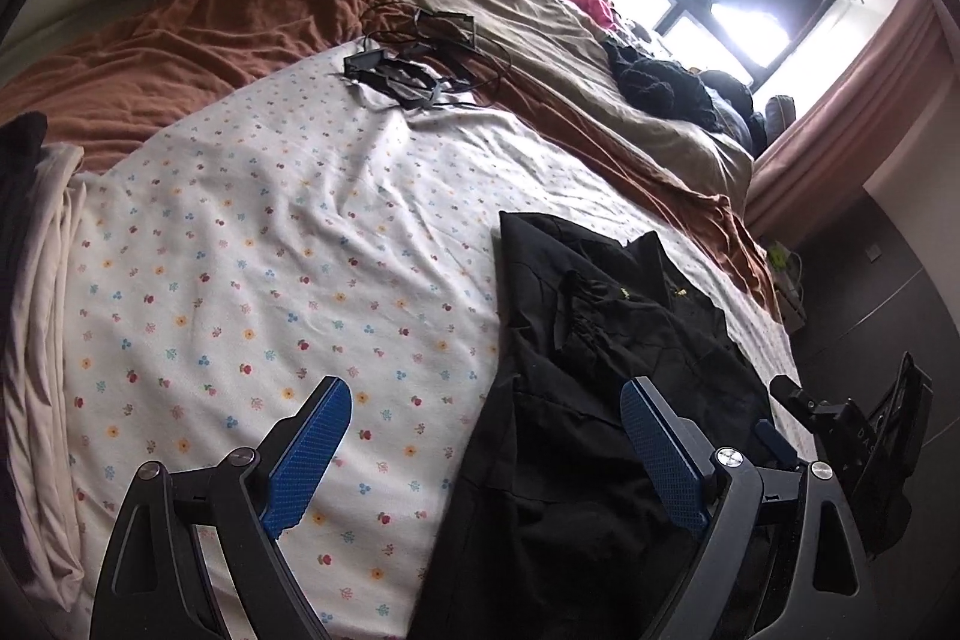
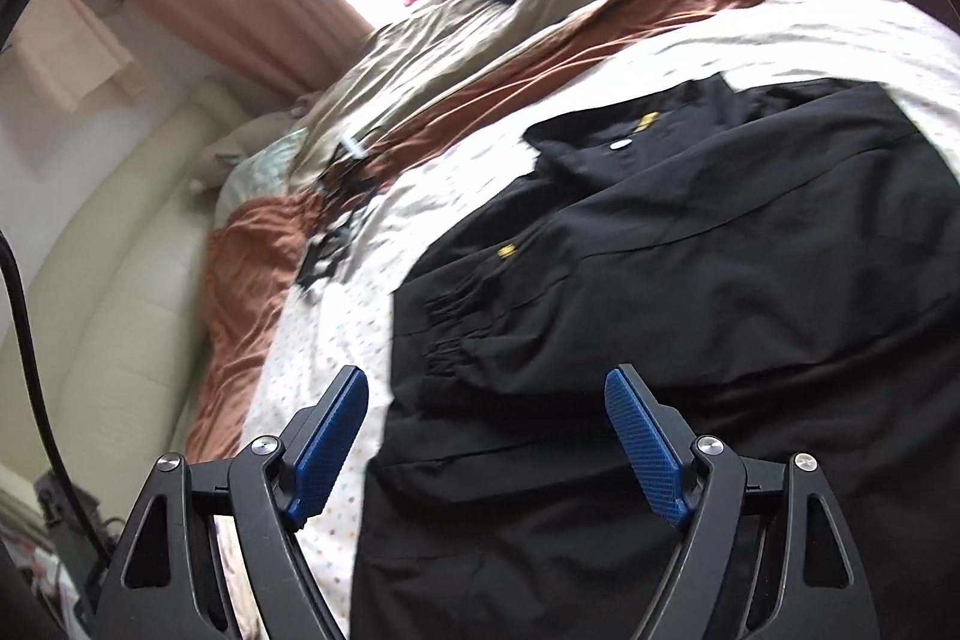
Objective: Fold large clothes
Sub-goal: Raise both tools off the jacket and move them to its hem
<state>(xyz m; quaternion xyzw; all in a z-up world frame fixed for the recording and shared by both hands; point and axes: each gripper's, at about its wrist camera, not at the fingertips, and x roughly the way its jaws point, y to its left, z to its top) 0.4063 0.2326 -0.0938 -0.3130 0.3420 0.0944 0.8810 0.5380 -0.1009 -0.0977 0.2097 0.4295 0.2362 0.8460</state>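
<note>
A large black garment (image 1: 600, 340) with small yellow marks lies spread on the floral bedsheet (image 1: 270, 250) near the bed's front edge. It also fills the right wrist view (image 2: 690, 250), with a gathered cuff toward its left edge. My left gripper (image 1: 486, 403) is open and empty, above the garment's left edge. My right gripper (image 2: 486, 388) is open and empty, above the garment's near left part. The right gripper's body shows in the left wrist view (image 1: 852, 412), beside the garment.
A brown blanket (image 1: 180, 40) and a beige duvet (image 1: 540, 40) are bunched at the far side. Black cables and straps (image 1: 420, 64) lie mid-bed. Dark clothes (image 1: 660, 82) pile near the window. Folded pale and dark cloth (image 1: 36, 220) lies at the left.
</note>
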